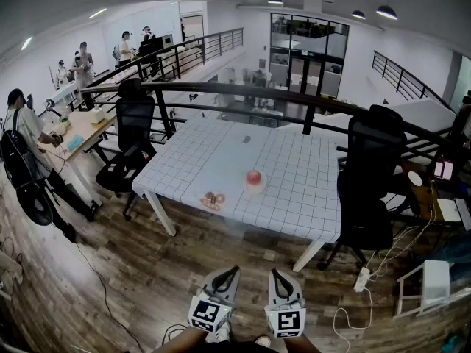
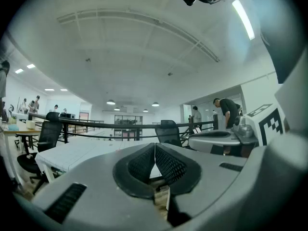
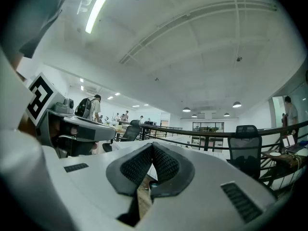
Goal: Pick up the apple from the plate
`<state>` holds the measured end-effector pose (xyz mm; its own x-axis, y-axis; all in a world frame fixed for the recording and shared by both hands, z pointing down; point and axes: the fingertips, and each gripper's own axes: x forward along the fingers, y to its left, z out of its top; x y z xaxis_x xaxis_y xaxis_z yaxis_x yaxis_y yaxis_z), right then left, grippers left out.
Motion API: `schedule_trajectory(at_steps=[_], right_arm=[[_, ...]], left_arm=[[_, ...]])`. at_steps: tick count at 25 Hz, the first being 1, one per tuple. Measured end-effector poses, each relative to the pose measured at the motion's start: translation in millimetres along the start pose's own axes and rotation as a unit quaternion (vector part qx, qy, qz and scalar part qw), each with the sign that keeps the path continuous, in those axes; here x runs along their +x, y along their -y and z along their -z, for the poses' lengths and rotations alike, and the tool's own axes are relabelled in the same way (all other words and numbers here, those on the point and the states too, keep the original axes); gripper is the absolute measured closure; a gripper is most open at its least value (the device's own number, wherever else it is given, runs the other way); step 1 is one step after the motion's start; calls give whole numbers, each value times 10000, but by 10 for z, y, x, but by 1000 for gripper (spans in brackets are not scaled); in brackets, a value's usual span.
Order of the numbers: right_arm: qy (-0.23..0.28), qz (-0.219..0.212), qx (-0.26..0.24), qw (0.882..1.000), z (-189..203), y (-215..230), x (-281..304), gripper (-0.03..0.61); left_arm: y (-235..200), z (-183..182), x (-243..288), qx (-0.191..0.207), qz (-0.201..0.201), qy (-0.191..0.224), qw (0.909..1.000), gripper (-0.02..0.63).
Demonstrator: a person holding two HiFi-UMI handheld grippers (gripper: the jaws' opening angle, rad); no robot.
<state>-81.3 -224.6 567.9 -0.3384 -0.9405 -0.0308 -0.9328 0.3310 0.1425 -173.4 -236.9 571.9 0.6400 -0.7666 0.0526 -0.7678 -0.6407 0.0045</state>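
Observation:
A red apple [image 1: 254, 176] sits on a small white plate [image 1: 256, 187] near the middle of the white gridded table [image 1: 213, 160] in the head view. Both grippers hang low over the wooden floor, well short of the table. My left gripper [image 1: 235, 269] is shut with nothing between its pads. My right gripper [image 1: 274, 272] beside it is shut and empty too. In the left gripper view the left gripper [image 2: 154, 153] has its jaws meeting at the tips, held level. In the right gripper view the right gripper [image 3: 152, 153] looks the same. Neither gripper view shows the apple.
A small pinkish object [image 1: 211, 200] lies near the table's front edge. Black office chairs stand at the left [image 1: 132, 142] and right [image 1: 372, 182] of the table. A black railing [image 1: 294, 98] runs behind it. A power strip [image 1: 361, 279] and cables lie on the floor at right. Several people stand at far left.

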Motion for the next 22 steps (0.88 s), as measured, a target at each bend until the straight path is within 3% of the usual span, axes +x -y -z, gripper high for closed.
schedule_trajectory(at_steps=[6, 12, 17, 22], right_arm=[[119, -62, 24, 9999, 37, -294, 109, 555], [224, -160, -15, 9996, -263, -250, 199, 555], [209, -153, -12, 9997, -190, -521, 300, 555], [408, -197, 172, 9988, -559, -665, 295, 555]], left_arm=[[-193, 152, -169, 40, 25, -138, 9999, 591], [-191, -111, -93, 4, 29, -60, 10000, 591], [-488, 48, -242, -5, -62, -13, 10000, 591], [-635, -245, -428, -28, -107, -8, 9999, 591]])
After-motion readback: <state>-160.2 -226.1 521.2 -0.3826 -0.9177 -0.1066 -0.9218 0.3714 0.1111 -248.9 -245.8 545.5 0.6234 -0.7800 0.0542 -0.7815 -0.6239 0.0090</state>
